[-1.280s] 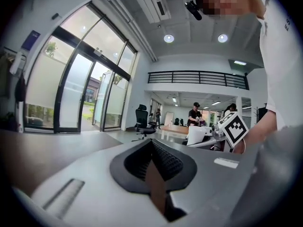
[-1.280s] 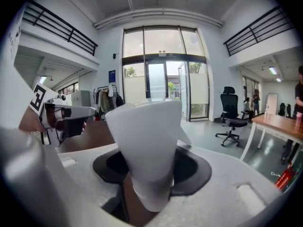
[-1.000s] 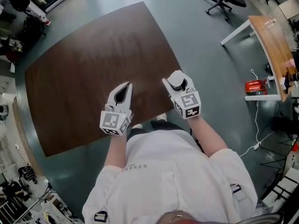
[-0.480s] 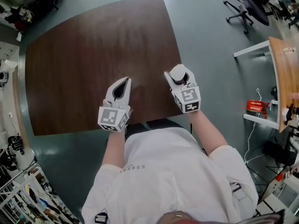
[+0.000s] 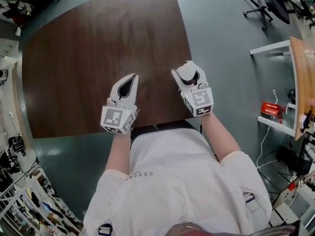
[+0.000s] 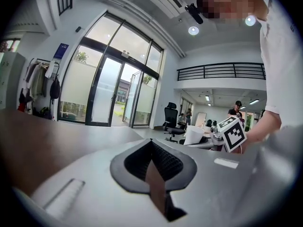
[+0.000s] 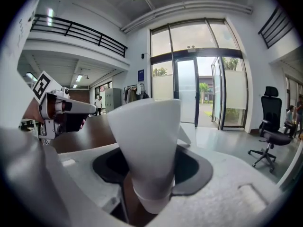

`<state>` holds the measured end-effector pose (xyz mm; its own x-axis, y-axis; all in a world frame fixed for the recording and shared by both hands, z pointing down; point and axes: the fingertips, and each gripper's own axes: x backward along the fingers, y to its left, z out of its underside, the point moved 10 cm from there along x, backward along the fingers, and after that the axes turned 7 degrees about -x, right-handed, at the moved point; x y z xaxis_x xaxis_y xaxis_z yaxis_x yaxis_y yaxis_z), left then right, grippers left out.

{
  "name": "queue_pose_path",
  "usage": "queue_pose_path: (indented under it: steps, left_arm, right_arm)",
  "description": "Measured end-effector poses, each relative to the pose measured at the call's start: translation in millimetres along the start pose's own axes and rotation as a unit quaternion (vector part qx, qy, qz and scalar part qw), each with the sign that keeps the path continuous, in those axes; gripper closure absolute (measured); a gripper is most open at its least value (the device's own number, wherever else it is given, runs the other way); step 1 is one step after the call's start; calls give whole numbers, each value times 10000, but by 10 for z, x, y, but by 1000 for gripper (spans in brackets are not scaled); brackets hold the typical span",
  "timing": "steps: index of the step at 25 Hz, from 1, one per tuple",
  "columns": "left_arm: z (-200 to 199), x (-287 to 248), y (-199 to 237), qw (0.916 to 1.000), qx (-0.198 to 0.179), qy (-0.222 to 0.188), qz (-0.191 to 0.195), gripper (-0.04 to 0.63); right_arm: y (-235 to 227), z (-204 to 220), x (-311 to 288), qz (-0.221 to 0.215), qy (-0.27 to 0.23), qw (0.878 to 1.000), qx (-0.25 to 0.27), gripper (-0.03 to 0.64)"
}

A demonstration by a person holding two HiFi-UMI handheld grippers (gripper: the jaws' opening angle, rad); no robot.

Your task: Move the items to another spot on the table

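Note:
A white paper cup (image 7: 149,141) sits upright between the jaws of my right gripper (image 7: 150,176), which is shut on its lower part. In the head view the right gripper (image 5: 183,74) holds the cup (image 5: 187,74) above the near right part of the dark brown table (image 5: 88,43). My left gripper (image 5: 129,78) hovers over the table's near edge, a hand's width to the left, its fingertips together with nothing in them. The left gripper view shows the left gripper (image 6: 152,148) shut, with the cup (image 6: 193,135) to its right.
Office chairs (image 5: 266,4) stand on the grey floor at the far right. A light wooden desk (image 5: 301,82) and a red box (image 5: 272,107) are at the right edge. Cluttered shelves (image 5: 19,191) line the left side. Glass doors (image 7: 199,93) lie ahead of the right gripper.
The head view has swung, so the table sits higher and squarer in frame. Both grippers keep their pose over the near edge; the right one stays shut on the cup.

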<state>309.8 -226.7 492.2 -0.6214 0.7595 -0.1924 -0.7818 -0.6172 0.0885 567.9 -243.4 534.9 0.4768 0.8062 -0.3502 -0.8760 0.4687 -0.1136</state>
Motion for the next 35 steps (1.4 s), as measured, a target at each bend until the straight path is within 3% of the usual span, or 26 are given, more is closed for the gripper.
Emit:
queue_pose_path:
  steps: [6, 10, 23, 24, 25, 26, 27, 35]
  left_arm:
    - [30, -9, -58, 10000, 4, 13, 69, 577]
    - [49, 58, -12, 10000, 93, 3, 34, 578]
    - [-19, 246, -145, 9999, 92, -79, 45, 578]
    - [-16, 268, -184, 9999, 108, -84, 34, 577]
    - [-9, 294, -224, 9999, 129, -87, 20, 577]
    - [-3, 321, -258, 9998, 150, -92, 5, 578]
    - [1, 346, -282, 9998, 165, -100, -10, 578]
    - [25, 762, -289, 9996, 198, -149, -150, 577]
  right_arm:
    - [15, 44, 31, -157, -104, 9998, -107, 386]
    - [53, 71, 19, -185, 25, 9995, -253, 275]
    - [62, 224, 380, 68, 420, 9967, -687, 278]
    - [73, 231, 454, 174, 388, 9963, -743, 336]
    - [92, 231, 537, 301, 293, 9960, -790, 475]
    - [116, 223, 610, 415, 171, 9956, -818, 572]
    - [143, 211, 661, 487, 69, 9953, -834, 624]
    - [515, 98, 713, 294, -154, 9954, -898, 624]
